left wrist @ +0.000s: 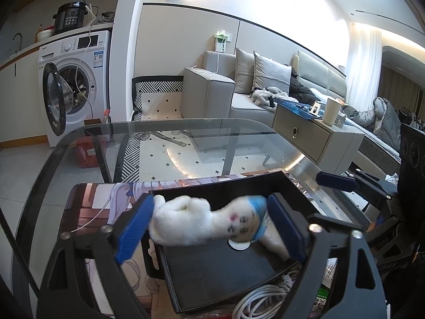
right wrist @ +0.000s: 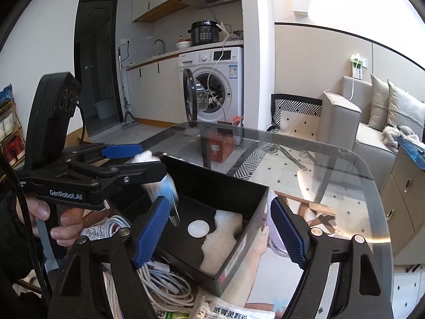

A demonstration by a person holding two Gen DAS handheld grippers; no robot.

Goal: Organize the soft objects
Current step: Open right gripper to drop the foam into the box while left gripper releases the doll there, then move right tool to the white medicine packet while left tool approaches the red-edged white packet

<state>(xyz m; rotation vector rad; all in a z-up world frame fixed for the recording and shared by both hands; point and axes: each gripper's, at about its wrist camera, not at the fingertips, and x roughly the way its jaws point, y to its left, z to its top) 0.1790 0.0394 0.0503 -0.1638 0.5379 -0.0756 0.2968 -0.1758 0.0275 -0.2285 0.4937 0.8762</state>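
Note:
A white plush toy (left wrist: 191, 220) with a blue cap lies lengthwise between the blue pads of my left gripper (left wrist: 211, 199), just above an open black box (left wrist: 217, 183). The jaws stand wide; the toy looks blurred and fills the gap, and no pad clearly presses on it. In the right wrist view the left gripper (right wrist: 132, 159) is at the left, with the toy (right wrist: 167, 186) smeared below its near finger, over the black box (right wrist: 239, 247). My right gripper (right wrist: 219, 203) stands open over the box with nothing between its pads. A white foam piece (right wrist: 223, 239) lies inside the box.
The box sits on a printed mat (left wrist: 87, 204) on a glass table (right wrist: 345, 154). White cables (right wrist: 164, 279) and printed packets (right wrist: 233, 311) lie along the near edge. A person's hand (right wrist: 61, 220) holds the left gripper's handle. A sofa and a washing machine stand beyond.

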